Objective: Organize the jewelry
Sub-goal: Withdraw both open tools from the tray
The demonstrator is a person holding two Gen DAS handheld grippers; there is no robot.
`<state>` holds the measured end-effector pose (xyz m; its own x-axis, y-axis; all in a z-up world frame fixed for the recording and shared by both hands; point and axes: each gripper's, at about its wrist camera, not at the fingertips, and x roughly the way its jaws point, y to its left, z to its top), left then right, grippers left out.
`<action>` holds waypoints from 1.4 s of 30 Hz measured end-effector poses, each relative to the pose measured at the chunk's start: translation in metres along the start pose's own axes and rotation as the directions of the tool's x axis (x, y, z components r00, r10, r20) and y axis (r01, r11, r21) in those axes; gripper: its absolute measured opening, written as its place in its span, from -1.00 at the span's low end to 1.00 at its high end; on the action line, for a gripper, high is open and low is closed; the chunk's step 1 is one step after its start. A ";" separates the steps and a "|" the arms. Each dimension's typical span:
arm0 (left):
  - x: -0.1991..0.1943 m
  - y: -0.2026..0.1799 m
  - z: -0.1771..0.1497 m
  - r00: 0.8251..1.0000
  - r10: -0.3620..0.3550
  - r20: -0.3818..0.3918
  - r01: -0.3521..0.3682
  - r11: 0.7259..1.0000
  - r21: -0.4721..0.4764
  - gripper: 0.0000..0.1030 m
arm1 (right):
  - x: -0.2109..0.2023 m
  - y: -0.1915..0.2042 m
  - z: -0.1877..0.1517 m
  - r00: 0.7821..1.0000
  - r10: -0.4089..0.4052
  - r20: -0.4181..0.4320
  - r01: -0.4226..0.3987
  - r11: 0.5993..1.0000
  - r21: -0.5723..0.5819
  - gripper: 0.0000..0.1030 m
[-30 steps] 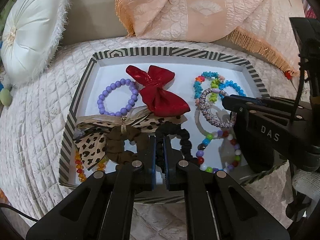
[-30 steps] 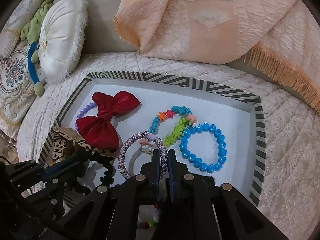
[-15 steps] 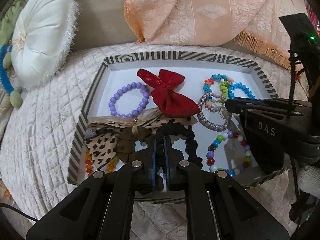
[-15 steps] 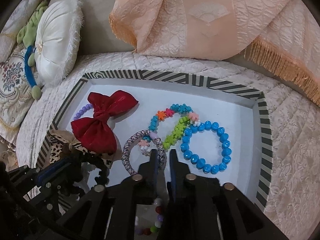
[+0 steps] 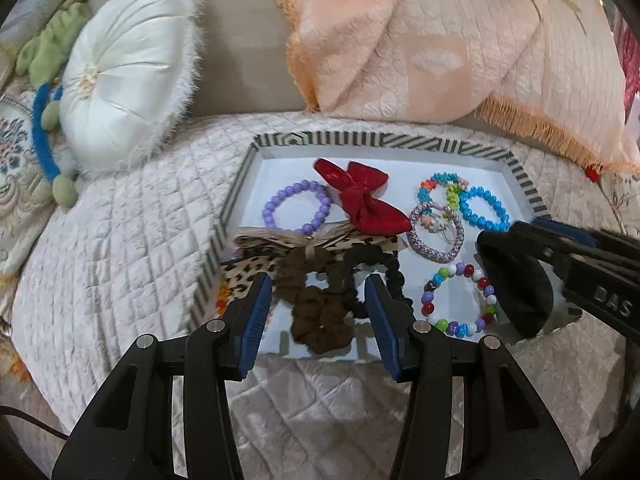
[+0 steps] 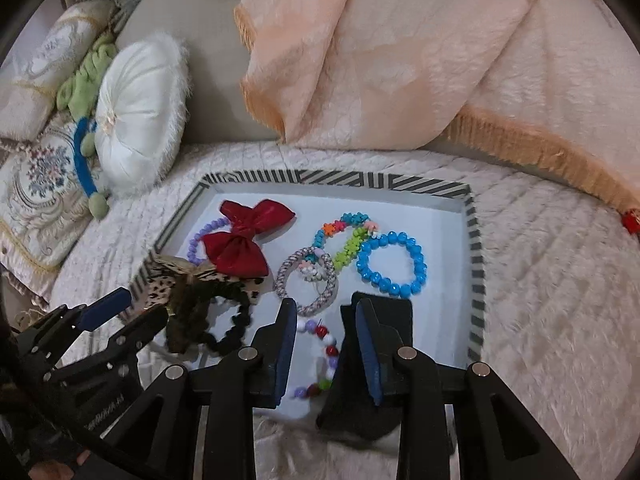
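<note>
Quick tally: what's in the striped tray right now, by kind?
Bead bracelets: 4 (purple, flower-bead, blue, multicolour)
Woven bangle: 1
Bows: 2 (red, leopard)
Scrunchies: 2 (brown, black)
Orange beads at the tray edge: unclear
Total: 9

Five bracelets [image 5: 297, 209], two bows [image 5: 362, 204], two scrunchies [image 5: 316, 304], one tray [image 5: 360, 139].

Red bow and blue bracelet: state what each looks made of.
Red bow: fabric, likely satin or velvet; soft folds with a light sheen. Blue bracelet: glossy beads, probably plastic or glass; bright highlights on each, maybe faceted. Neither can be confirmed by look alone.
</note>
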<state>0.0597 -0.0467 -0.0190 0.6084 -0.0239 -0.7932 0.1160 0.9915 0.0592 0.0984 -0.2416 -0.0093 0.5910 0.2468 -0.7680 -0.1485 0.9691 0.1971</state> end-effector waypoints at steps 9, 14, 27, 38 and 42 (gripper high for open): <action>-0.036 0.008 -0.007 0.999 0.011 0.043 -0.010 1.000 -0.029 -0.07 | -0.039 0.012 -0.025 0.998 -0.028 0.060 0.025 0.999 0.043 -0.33; -0.053 0.008 -0.013 0.998 0.008 0.058 -0.006 0.999 -0.032 -0.07 | -0.056 0.019 -0.035 0.996 -0.041 0.085 0.036 0.998 0.050 -0.31; -0.090 0.004 -0.026 0.994 0.014 0.110 -0.011 0.999 -0.033 -0.07 | -0.089 0.035 -0.057 0.988 -0.079 0.134 0.072 0.996 0.055 -0.29; -0.109 0.000 -0.032 0.990 0.023 0.139 -0.019 0.999 -0.026 -0.07 | -0.103 0.045 -0.067 0.986 -0.083 0.146 0.076 0.996 0.056 -0.19; -0.115 0.001 -0.033 0.989 0.024 0.148 -0.020 0.999 -0.029 -0.07 | -0.107 0.048 -0.068 0.985 -0.083 0.153 0.075 0.995 0.060 -0.17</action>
<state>-0.0360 -0.0383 0.0517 0.7204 -0.0185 -0.6933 0.0810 0.9950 0.0577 -0.0260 -0.2216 0.0407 0.7157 0.1620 -0.6794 -0.0562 0.9829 0.1752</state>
